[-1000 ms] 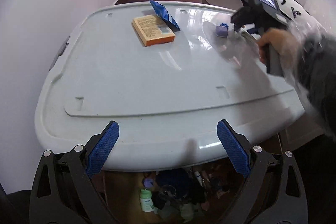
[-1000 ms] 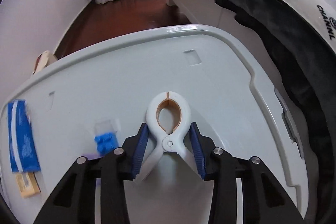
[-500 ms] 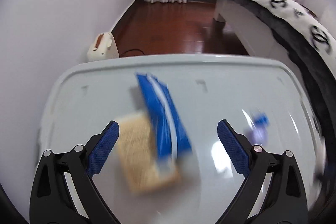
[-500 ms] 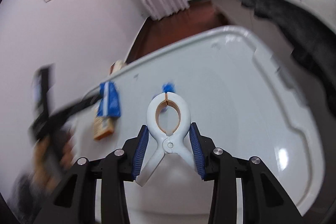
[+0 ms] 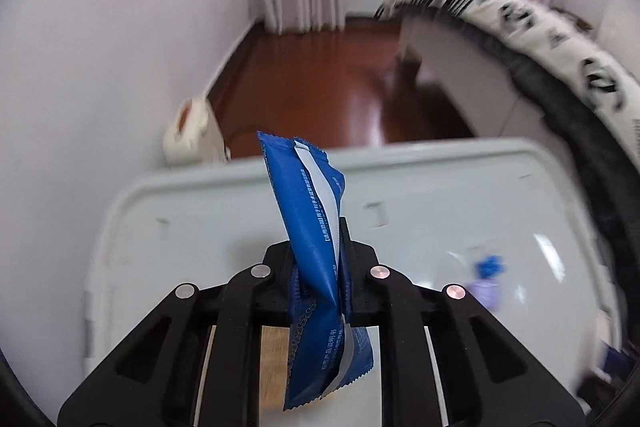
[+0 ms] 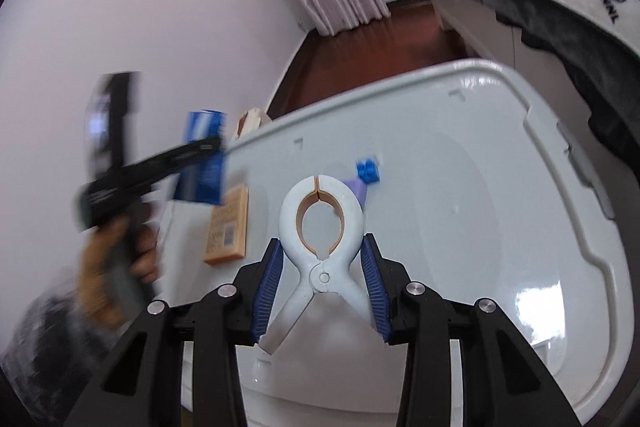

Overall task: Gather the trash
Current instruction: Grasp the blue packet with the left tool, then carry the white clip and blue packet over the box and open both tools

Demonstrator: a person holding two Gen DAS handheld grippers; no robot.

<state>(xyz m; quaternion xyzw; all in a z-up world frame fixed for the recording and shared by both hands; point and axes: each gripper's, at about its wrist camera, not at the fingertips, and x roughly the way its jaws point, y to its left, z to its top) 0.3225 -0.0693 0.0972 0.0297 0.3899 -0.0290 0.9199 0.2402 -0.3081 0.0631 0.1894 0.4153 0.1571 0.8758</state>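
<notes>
At the far left of the right wrist view, the left claw (image 6: 208,147) appears blurred, carried in a hand (image 6: 120,259), with a blue wrapper (image 6: 202,163) caught at its tip and lifted clear of the surface. The left wrist view confirms it: the left claw (image 5: 318,263) is pressed together on the blue wrapper (image 5: 314,227), which stands up twisted between the pads, its lower end hanging below them. So one piece of trash is picked up but not yet dropped anywhere; no bin or bag can be made out with certainty.

Just right of that, a tan booklet (image 6: 228,227) lies flat on the white lid (image 6: 480,227) that serves as the counter, untouched. In the middle, the right claw (image 6: 322,279) pinches a white clip (image 6: 320,227) by its handles; the clip's mouth looks closed, with nothing in it. Beyond the clip, a small blue and lilac scrap (image 6: 366,177) rests on the lid, partly hidden behind the clip's head; the left wrist view shows the scrap (image 5: 488,275) blurred, well to the right of the wrapper.

By my reading the task is early to midway: one wrapper in hand, and the booklet and the scrap probably left to gather, if they count as trash. What the clip is for I cannot tell.
</notes>
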